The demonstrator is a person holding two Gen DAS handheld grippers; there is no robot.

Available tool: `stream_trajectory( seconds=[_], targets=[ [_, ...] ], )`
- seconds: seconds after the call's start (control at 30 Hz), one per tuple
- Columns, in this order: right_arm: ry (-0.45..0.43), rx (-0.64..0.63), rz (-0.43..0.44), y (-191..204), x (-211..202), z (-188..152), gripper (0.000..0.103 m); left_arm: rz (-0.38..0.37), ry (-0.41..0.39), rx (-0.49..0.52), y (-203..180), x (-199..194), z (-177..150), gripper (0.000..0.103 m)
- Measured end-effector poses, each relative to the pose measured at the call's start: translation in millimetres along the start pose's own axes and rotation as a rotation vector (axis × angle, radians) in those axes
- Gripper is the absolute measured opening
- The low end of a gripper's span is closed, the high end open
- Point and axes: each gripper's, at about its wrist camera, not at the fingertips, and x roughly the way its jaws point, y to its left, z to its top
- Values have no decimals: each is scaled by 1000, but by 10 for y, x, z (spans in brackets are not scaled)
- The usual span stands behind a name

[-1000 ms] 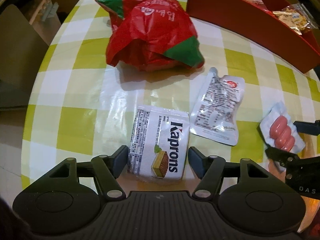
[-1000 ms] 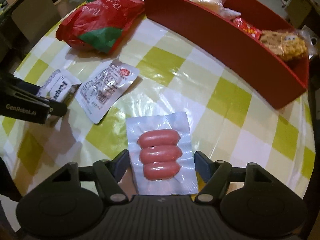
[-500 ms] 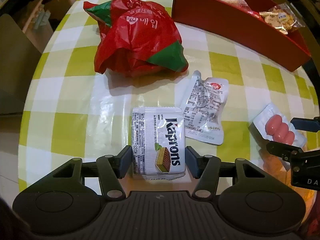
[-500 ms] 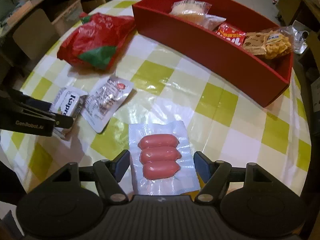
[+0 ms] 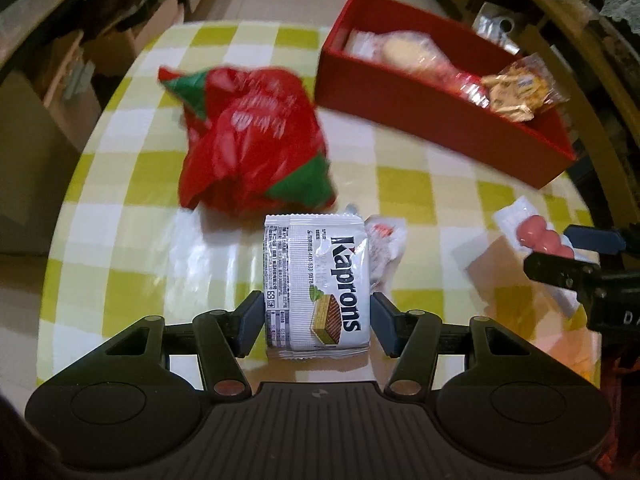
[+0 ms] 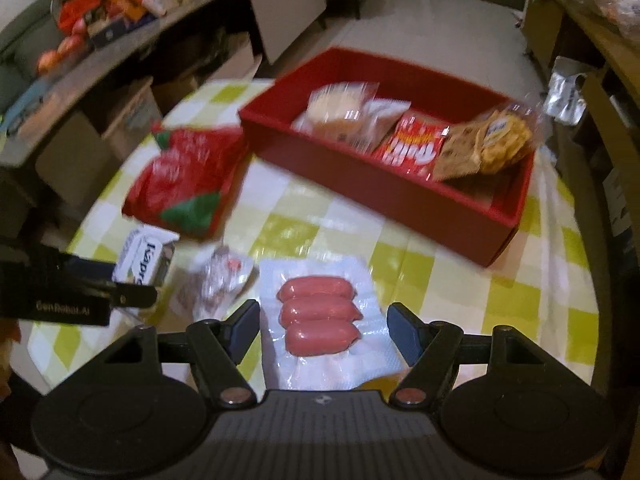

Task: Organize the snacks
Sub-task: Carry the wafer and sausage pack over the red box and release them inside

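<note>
Both grippers grip one snack each, lifted above the checked table (image 5: pixel 132 248).

Left gripper (image 5: pixel 318 316) clamps one wafer pack (image 5: pixel 316 280), long axis pointing away from it. Right gripper (image 6: pixel 324 326) clamps one sausage pack (image 6: pixel 320 320): three sausages crosswise between the jaws. One red box (image 6: pixel 360 176) ahead.

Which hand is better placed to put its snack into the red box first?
Probably the right. The right gripper holds the sausage pack, and the red box lies straight ahead of it. The left gripper, holding the wafer pack, sees the box further off to its right.
</note>
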Motion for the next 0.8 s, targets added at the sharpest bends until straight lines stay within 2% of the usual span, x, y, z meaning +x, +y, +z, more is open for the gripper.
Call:
stream_trajectory(
  seconds=[0.4,0.57,0.8],
  targets=[
    [-144,93,-8,-287,-184,464,78,-36,-155,62,-497,-225,594,64],
    [-180,141,-21,-480,-136,656,78,-45,-180,61,-637,-150,889,64],
    [-185,182,-38,-733,118,859,78,-32,-209,73,-851,63,1292,64]
  ],
)
